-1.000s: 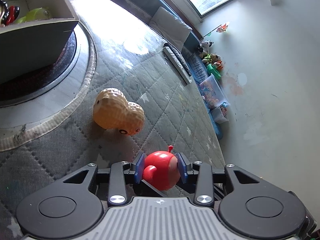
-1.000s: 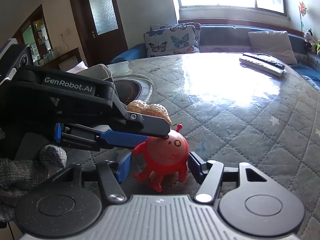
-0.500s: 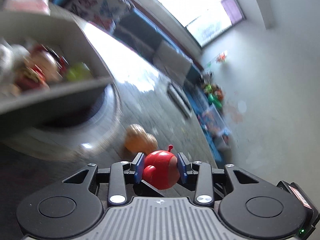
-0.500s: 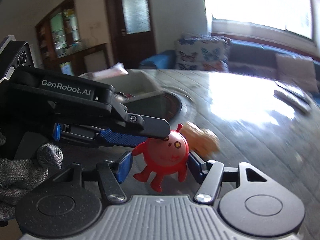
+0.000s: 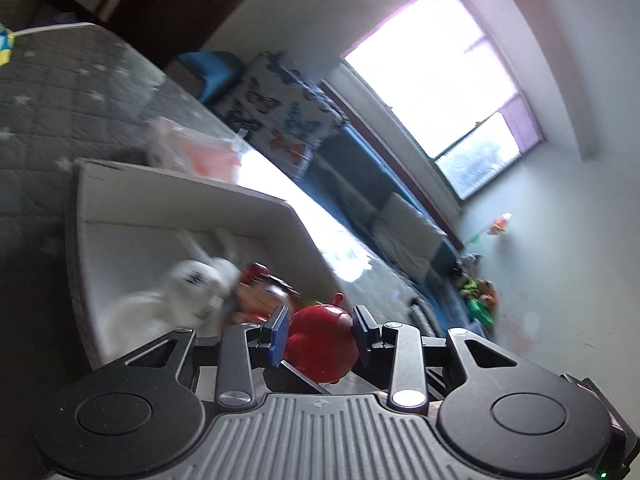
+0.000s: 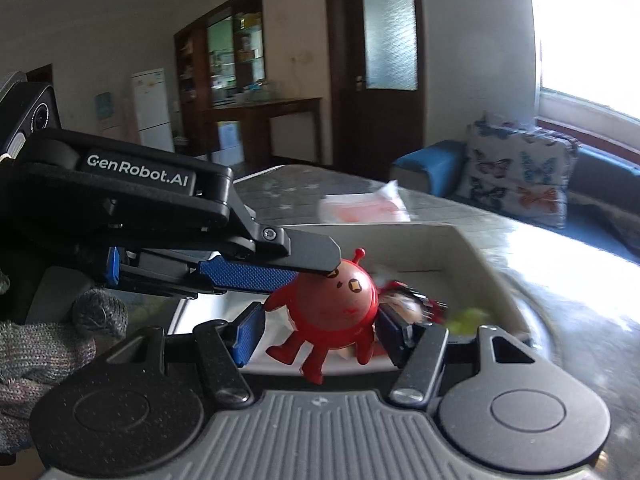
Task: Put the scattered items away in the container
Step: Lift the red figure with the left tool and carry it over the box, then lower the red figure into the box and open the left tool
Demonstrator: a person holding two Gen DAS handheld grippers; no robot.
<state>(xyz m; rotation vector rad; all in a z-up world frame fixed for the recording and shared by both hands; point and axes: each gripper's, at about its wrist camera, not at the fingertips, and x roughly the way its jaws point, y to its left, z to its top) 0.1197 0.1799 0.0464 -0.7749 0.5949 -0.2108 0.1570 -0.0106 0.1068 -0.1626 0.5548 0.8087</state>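
My left gripper (image 5: 320, 330) is shut on a small red round toy figure (image 5: 322, 338) with an antenna and little arms and legs. It holds the toy in the air over the open white box (image 5: 180, 204). In the right wrist view the left gripper's blue pad (image 6: 248, 276) presses on the toy (image 6: 332, 304). My right gripper (image 6: 316, 330) sits around the same toy with its blue pads close to both sides; touching or not is unclear. Inside the box (image 6: 460, 248) lie a white plush toy (image 5: 192, 288), a red and dark toy (image 6: 412, 304) and a green item (image 6: 468, 316).
The box stands on a grey quilted table cover with stars (image 5: 60, 92). A clear plastic bag with orange contents (image 5: 196, 152) lies behind the box. A butterfly cushion (image 6: 516, 176) and blue sofa are beyond the table.
Both grippers have swung left from the table and the peanut toy to above the white box, carrying the red toy. The peanut toy has left view.
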